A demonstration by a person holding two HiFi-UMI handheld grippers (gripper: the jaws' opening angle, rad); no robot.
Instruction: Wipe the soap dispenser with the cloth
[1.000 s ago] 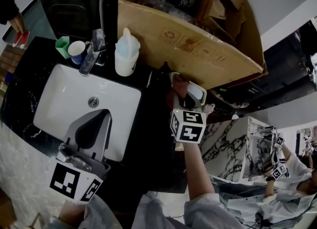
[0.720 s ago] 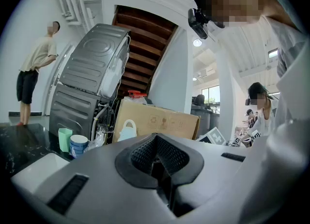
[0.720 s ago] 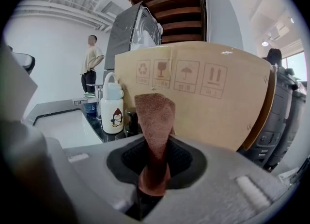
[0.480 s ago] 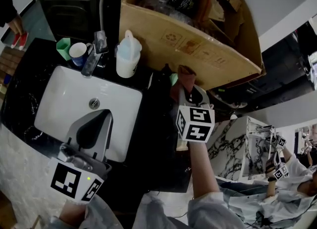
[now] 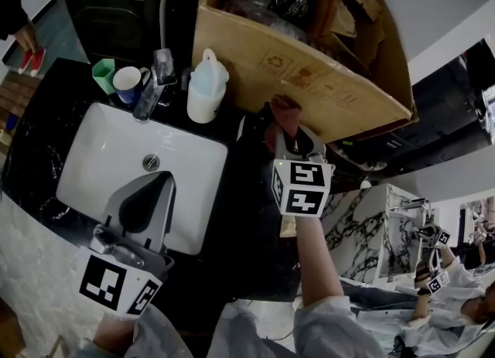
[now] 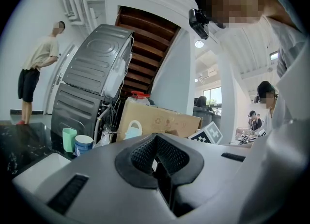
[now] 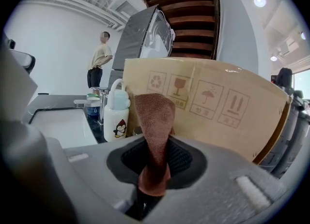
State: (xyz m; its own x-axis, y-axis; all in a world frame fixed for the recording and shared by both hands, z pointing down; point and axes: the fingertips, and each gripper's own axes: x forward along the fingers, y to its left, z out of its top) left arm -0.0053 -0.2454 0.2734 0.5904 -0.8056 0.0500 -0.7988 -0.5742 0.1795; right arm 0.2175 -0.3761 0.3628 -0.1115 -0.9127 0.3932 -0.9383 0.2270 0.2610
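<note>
Clamping cloth (image 7: pixel 154 116), right claw (image 7: pixel 154 162) outstretched.

A white sink (image 5: pixel 189 165) sits in a black counter (image 5: pixel 42 105) beside a cardboard box (image 5: pixel 309 78), under a wooden staircase (image 7: pixel 186 22) and white walls (image 7: pixel 58 44).

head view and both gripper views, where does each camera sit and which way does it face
Head view: on the person's head, facing steeply down at the sink, soap dispenser and cardboard box; the left gripper, right gripper and sleeves show.
Left gripper view: rides the left gripper, looking along its shut, empty jaws toward the soap dispenser and cardboard box.
Right gripper view: rides the right gripper, looking along jaws shut on the cloth, toward the soap dispenser and cardboard box.
Shared: all three show the soap dispenser and cardboard box.
</note>
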